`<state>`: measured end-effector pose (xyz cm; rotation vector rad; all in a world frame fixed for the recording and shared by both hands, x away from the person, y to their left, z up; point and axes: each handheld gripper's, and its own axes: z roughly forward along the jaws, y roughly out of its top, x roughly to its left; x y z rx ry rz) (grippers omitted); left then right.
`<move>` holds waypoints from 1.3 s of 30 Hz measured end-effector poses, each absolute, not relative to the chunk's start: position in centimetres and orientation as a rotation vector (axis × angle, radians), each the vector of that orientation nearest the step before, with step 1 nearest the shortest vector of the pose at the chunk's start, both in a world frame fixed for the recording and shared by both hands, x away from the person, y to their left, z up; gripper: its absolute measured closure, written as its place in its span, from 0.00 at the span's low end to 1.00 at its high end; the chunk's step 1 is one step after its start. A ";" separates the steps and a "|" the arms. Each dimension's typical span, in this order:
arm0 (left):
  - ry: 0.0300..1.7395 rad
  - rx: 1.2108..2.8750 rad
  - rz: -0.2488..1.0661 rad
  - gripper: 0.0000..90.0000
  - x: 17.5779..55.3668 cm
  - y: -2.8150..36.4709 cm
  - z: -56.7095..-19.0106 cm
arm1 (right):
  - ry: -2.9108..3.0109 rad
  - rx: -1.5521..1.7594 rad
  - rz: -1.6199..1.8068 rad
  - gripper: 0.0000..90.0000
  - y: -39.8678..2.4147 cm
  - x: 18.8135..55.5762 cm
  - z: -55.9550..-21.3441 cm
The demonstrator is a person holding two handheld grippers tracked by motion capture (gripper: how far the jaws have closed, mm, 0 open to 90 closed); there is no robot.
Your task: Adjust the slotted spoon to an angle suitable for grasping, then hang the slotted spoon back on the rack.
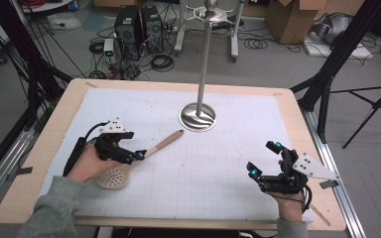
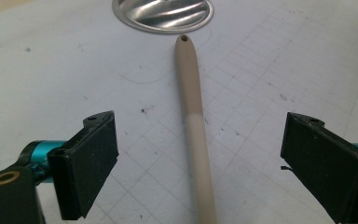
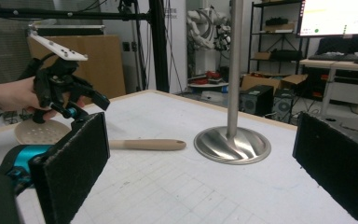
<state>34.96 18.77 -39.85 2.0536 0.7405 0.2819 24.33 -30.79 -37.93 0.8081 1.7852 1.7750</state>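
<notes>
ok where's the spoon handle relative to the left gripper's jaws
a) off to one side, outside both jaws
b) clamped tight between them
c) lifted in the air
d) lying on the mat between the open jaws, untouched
d: in the left gripper view the handle of the slotted spoon lies on the mat, running up the gap of the left gripper, whose jaws stand wide and clear of it.

Slotted spoon [image 1: 113, 177] bowl partly hidden under left hand [image 1: 87, 166]; metal stand [image 1: 204, 54] top cut by frame edge.
</notes>
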 end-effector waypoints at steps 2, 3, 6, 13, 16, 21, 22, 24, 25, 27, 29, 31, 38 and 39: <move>0.747 2.072 0.272 0.14 35.1 18.6 -40.1 | 1.801 0.802 1.774 0.03 -30.7 24.4 -38.0; 0.746 2.082 0.267 0.14 35.1 18.5 -40.2 | 1.801 0.802 1.774 0.03 -30.7 24.4 -38.0; 0.749 2.101 0.267 0.15 35.2 18.2 -40.5 | 1.803 0.800 1.775 0.03 -30.7 24.5 -38.0; 0.745 2.149 0.273 0.18 35.5 17.9 -41.1 | 1.783 0.808 1.781 0.03 -31.0 24.2 -37.8; 0.743 2.166 0.275 0.19 35.5 17.9 -41.2 | 1.792 0.800 1.780 0.03 -31.0 24.3 -37.8; 0.750 2.185 0.248 0.21 35.6 17.7 -41.5 | 1.796 0.802 1.783 0.03 -30.9 24.3 -37.9; 0.749 2.196 0.245 0.22 35.7 17.6 -41.5 | 1.797 0.804 1.781 0.03 -30.9 24.2 -37.9; 0.751 2.213 0.240 0.25 35.8 17.5 -41.5 | 1.790 0.805 1.784 0.03 -31.1 24.1 -37.9; 0.755 2.220 0.229 0.25 35.9 17.4 -41.5 | 1.790 0.805 1.784 0.03 -31.1 24.1 -37.9; 0.751 2.245 0.225 0.28 35.9 17.3 -41.4 | 1.786 0.804 1.782 0.03 -31.2 24.0 -37.8; 0.760 2.251 0.205 0.30 36.0 17.2 -41.5 | 1.778 0.807 1.780 0.03 -31.4 23.9 -37.8; 0.764 2.277 0.197 0.31 36.1 17.1 -41.7 | 1.774 0.812 1.780 0.03 -31.6 23.8 -37.8; 0.791 2.318 0.176 0.39 36.0 16.8 -42.0 | 1.765 0.813 1.778 0.03 -31.8 23.6 -37.8; 0.796 2.328 0.171 0.40 36.0 16.8 -42.1 | 1.769 0.812 1.774 0.03 -31.9 23.6 -37.8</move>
